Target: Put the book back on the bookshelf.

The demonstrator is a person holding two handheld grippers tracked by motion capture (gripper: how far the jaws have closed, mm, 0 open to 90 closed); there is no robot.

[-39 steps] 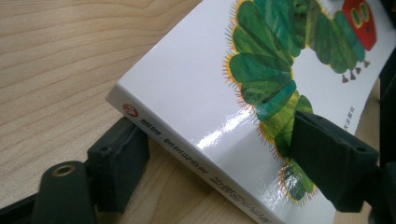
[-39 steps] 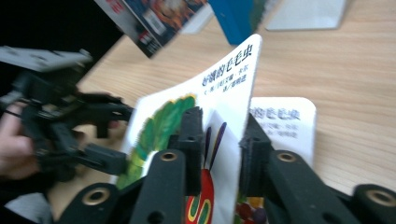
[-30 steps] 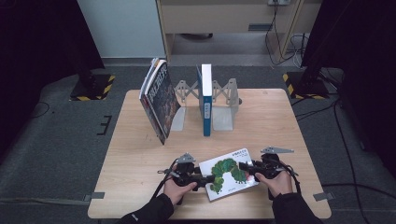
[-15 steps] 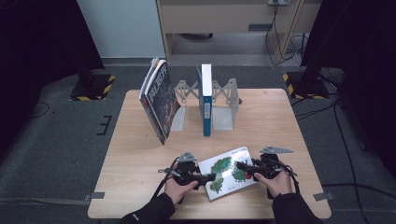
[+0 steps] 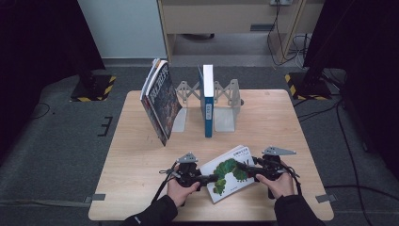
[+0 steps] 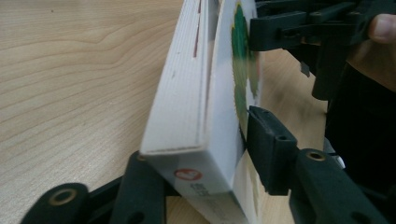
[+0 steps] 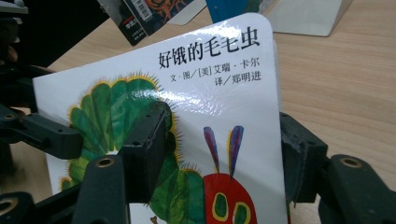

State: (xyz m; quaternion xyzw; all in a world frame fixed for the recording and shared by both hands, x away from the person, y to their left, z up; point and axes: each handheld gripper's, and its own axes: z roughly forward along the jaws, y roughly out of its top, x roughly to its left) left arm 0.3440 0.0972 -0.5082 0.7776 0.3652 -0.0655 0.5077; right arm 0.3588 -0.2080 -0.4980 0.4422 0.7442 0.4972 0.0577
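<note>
1. Where the near edge of the desk (image 5: 141,155) meets the person's forearms, a white picture book (image 5: 231,172) with a green caterpillar on its cover is seen between the two hands, slightly askew to the desk's edge.
2. The left tongs (image 5: 212,178) are set at the book's left end; their jaws have just been closing, and in the left gripper view the book (image 6: 196,107) is pinched between them, one jaw under the page block and the other pressed on the cover.
3. The right tongs (image 5: 242,167) are placed at the book's right end; their jaws have just been opening, with the book between them.
4. Seen in the right gripper view, one jaw lies on the cover (image 7: 205,93) over the caterpillar while the other stands beside the book's far edge; whether that jaw touches the book cannot be told.
5. Farther back on the desk, a blue book (image 5: 207,101) is held upright in a metal book stand (image 5: 226,106).
6. A dark book (image 5: 160,101) is seen leaning at the stand's left side, tilted.
</note>
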